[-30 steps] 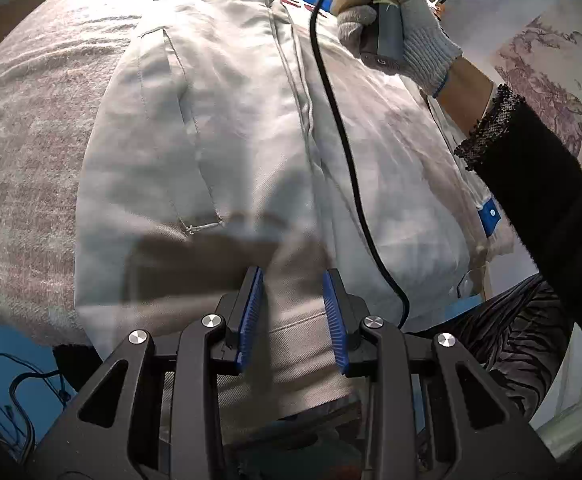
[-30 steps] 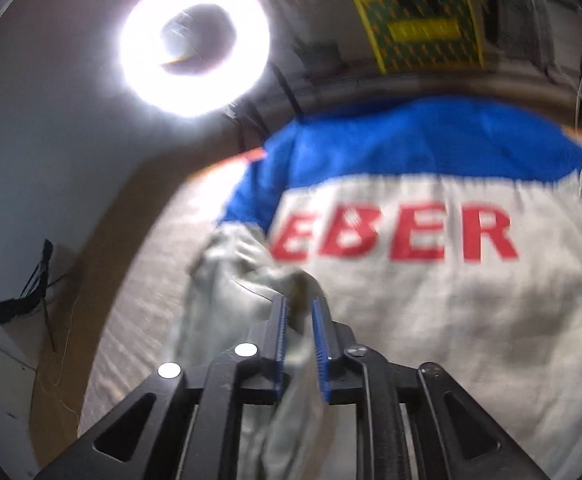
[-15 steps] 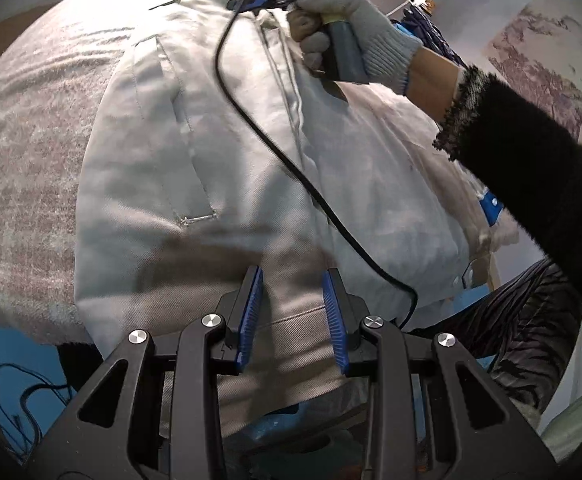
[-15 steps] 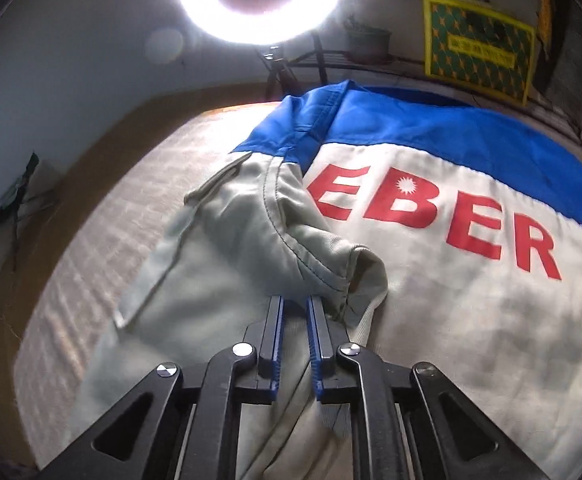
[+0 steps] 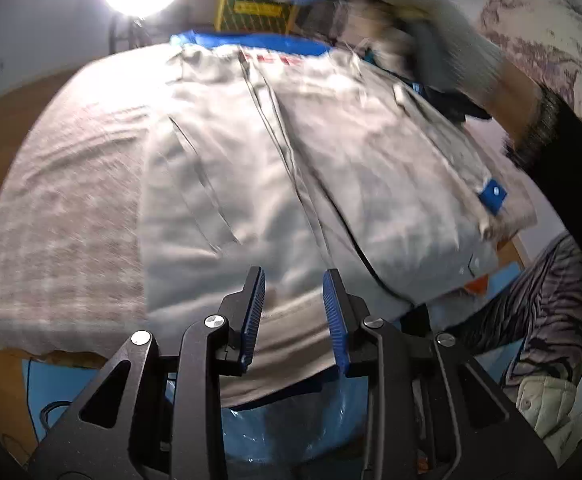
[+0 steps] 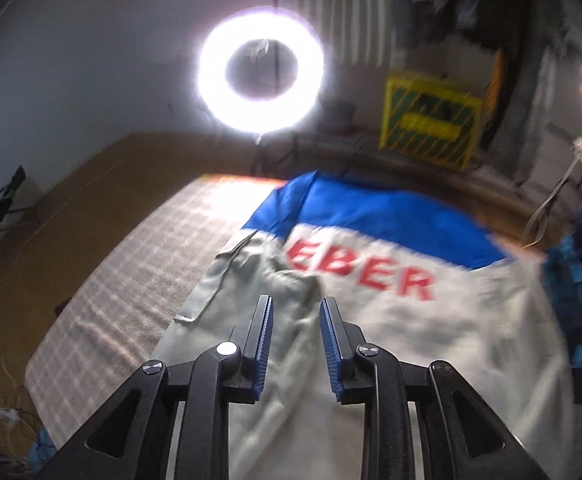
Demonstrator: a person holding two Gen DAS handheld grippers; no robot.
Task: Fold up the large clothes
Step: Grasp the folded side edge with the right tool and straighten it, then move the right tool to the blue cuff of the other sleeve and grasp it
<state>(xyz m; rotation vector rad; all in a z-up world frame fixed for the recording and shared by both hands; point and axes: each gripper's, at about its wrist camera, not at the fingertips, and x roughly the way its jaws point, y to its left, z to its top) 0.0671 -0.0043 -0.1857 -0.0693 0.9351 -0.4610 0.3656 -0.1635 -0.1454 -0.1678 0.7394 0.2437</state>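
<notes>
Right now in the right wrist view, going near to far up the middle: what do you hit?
right gripper with jaws apart → pale folded-over sleeve → red EBER lettering → blue yoke of the jacket → ring light.

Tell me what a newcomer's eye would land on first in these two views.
The glaring ring light high on the far wall comes first. Next is the pale jacket with its blue yoke and red letters, spread across the checked blanket. The right tool hovers open over a folded-in sleeve; the left tool frames the hem.
</notes>
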